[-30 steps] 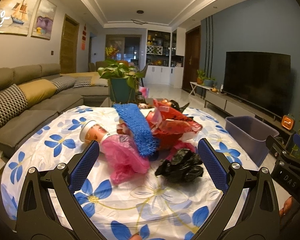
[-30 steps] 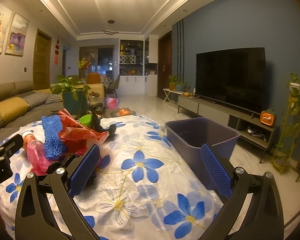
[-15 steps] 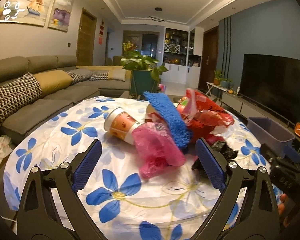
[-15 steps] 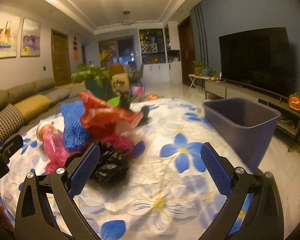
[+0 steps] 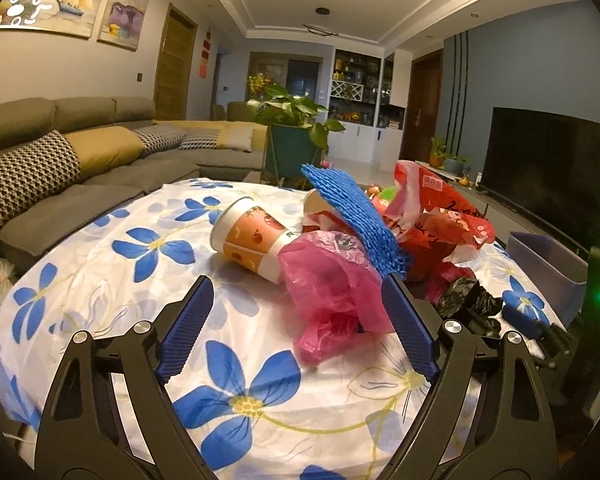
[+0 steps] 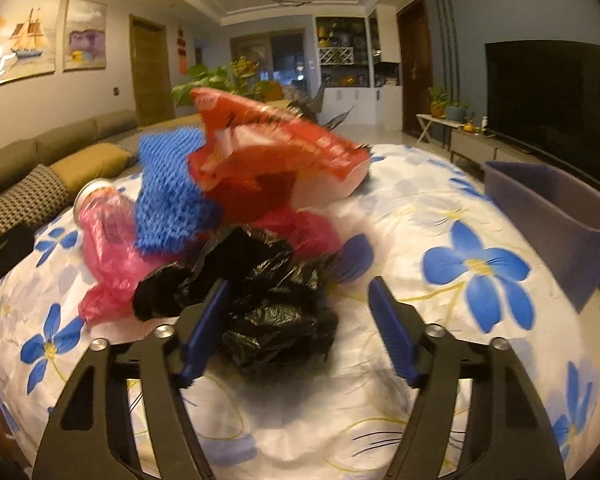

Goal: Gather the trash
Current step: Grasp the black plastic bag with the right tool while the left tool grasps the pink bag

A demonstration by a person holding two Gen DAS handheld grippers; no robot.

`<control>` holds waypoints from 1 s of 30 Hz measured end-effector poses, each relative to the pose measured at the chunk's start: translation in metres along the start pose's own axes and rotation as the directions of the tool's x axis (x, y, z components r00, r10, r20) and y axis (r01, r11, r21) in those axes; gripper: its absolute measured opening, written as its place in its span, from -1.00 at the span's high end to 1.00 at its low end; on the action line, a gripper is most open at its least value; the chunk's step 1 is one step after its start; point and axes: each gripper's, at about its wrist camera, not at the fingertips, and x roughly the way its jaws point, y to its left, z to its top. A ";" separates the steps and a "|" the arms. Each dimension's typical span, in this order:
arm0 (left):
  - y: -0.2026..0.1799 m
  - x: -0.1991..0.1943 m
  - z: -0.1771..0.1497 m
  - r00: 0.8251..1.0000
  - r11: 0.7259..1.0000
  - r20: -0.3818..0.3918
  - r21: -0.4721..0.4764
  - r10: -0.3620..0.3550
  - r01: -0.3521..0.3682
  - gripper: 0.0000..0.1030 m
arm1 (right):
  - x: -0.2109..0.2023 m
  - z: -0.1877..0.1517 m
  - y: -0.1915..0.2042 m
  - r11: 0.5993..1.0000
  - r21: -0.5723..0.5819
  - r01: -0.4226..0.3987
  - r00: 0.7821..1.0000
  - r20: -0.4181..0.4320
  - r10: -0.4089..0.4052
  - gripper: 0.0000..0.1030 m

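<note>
Right tongs [image 6: 298,328] apart, jaws just closing, with the crumpled black bag [image 6: 260,292] between them; its left pad looks to touch the bag, the right pad is clear. Left tongs [image 5: 298,332] apart, closing slightly, pink bag [image 5: 332,292] between the pads. Beyond on the flowered counter [image 5: 100,248]: paper cup [image 5: 252,240] on its side, blue foam net [image 5: 356,220], red bag [image 5: 440,216], purple bin [image 6: 556,216] at the right edge.

Blurred in the right wrist view: red bag [image 6: 272,152] and blue net [image 6: 168,196]. Half buried under the pink bag [image 5: 332,292]: paper cup [image 5: 252,240]. Cut off at the edge: purple bin [image 6: 556,216]. Largely screened by the left tongs' arm: black bag [image 5: 466,300].
</note>
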 end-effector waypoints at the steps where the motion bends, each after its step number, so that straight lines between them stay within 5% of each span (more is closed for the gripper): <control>1: 0.000 0.003 0.001 1.000 1.000 -0.002 -0.002 -0.006 0.006 -0.65 | 0.001 -0.002 0.002 1.000 -0.013 -0.012 1.000 -0.004 0.012 -0.10; 3: -0.002 0.010 0.003 1.000 1.000 -0.012 -0.009 -0.024 0.024 -0.65 | 0.001 -0.005 0.006 0.999 -0.034 -0.027 1.000 -0.002 0.027 0.07; 5: -0.005 0.017 0.004 0.999 0.999 -0.022 -0.009 -0.034 0.034 -0.65 | -0.002 -0.008 0.009 0.997 -0.053 -0.049 0.999 -0.004 0.049 0.43; 10: -0.019 0.039 0.005 0.997 0.998 -0.058 0.010 -0.056 0.057 -0.57 | -0.016 -0.012 0.008 0.995 -0.072 -0.068 0.998 0.003 0.069 0.76; 20: -0.022 0.059 -0.009 0.981 0.994 -0.159 0.002 -0.110 0.112 0.82 | -0.058 -0.007 -0.015 0.998 -0.038 -0.055 0.996 0.063 0.057 0.83; 30: -0.017 0.003 -0.004 0.990 0.992 -0.069 0.014 -0.124 0.125 0.96 | -0.075 0.001 -0.030 0.999 -0.019 -0.042 0.993 0.114 0.044 0.83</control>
